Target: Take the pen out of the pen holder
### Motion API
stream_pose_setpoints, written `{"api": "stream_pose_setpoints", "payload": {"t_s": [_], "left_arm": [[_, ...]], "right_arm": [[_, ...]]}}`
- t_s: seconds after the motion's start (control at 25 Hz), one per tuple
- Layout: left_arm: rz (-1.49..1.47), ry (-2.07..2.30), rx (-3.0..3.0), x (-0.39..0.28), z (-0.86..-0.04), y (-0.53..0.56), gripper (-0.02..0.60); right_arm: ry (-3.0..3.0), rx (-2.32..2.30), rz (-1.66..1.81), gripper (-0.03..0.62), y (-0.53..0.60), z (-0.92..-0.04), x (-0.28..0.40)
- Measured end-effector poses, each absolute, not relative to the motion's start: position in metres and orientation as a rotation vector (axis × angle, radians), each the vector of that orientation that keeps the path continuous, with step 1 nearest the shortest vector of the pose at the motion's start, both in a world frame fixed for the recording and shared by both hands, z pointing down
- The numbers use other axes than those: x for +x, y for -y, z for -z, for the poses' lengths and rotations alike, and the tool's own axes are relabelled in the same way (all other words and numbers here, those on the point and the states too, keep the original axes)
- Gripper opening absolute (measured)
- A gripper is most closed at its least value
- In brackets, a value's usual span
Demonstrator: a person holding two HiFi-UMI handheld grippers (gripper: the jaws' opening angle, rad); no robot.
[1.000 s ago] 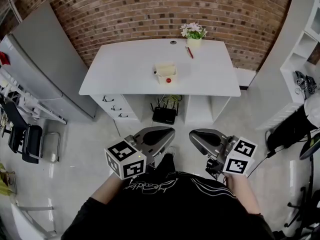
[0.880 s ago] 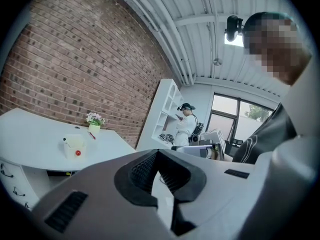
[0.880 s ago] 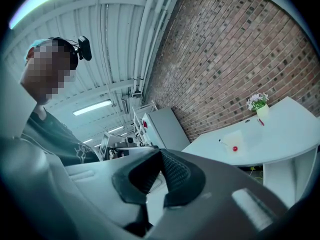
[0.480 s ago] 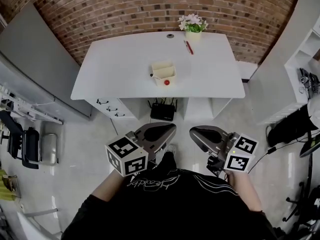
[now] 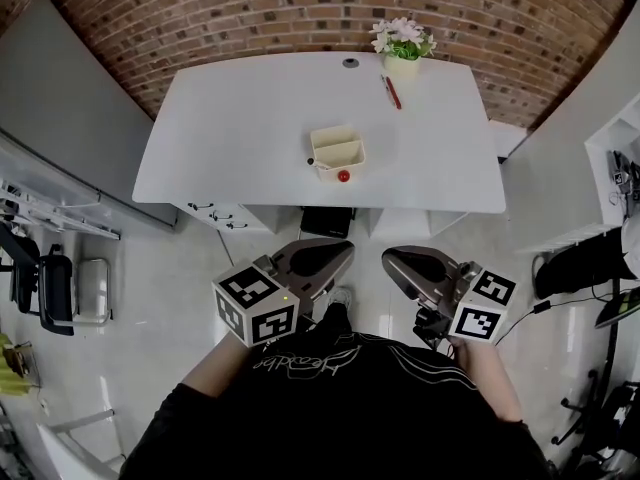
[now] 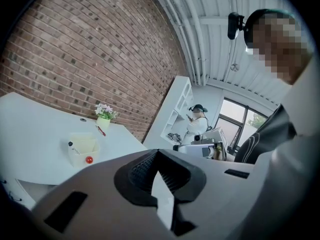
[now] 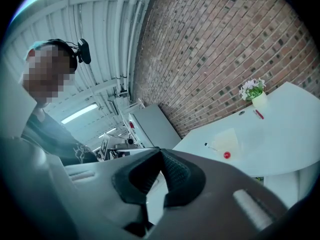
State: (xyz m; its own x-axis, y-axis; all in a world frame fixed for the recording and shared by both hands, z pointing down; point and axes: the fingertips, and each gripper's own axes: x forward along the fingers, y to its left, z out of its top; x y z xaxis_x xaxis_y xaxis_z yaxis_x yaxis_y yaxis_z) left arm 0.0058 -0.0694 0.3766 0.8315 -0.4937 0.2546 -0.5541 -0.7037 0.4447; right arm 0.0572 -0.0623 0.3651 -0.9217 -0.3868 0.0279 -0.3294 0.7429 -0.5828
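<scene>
The step in hand looks like the approach. Both grippers hang close to the person's body, well short of the white desk [image 5: 230, 138]. The left gripper [image 5: 318, 260] has its jaws pressed together with nothing between them. The right gripper [image 5: 412, 266] shows the same in its own view: pads meeting at the tips, no object there.

The cream-coloured rectangular pen holder [image 5: 337, 151] sits near the middle of the desk, with a small red ball [image 5: 343, 176] at its near wall. The thin pen with a black end [image 5: 314, 160] leans at the holder's left side, its black end at the rim.

To do this well, I judge one gripper should open its jaws before it reaches the holder and come in from above along the pen's lean. It should close on the exposed end, then lift along the pen's axis so the light holder neither tips nor drags. The other gripper could steady the holder's wall. The red pen [image 5: 391, 92] lying flat beside the potted white flowers [image 5: 403, 48] is outside the holder — likely not the target.
</scene>
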Motion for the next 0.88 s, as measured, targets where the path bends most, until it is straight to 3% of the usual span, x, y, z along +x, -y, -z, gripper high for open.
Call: {"api": "stream_pose_setpoints", "payload": {"t_s": [0.88], "left_arm": [[-0.210, 0.820, 2.448, -0.053, -0.416, 0.181, 0.005]], "right_arm": [[-2.799, -0.700, 1.015, 0.003, 0.159, -0.392, 0.018]]}}
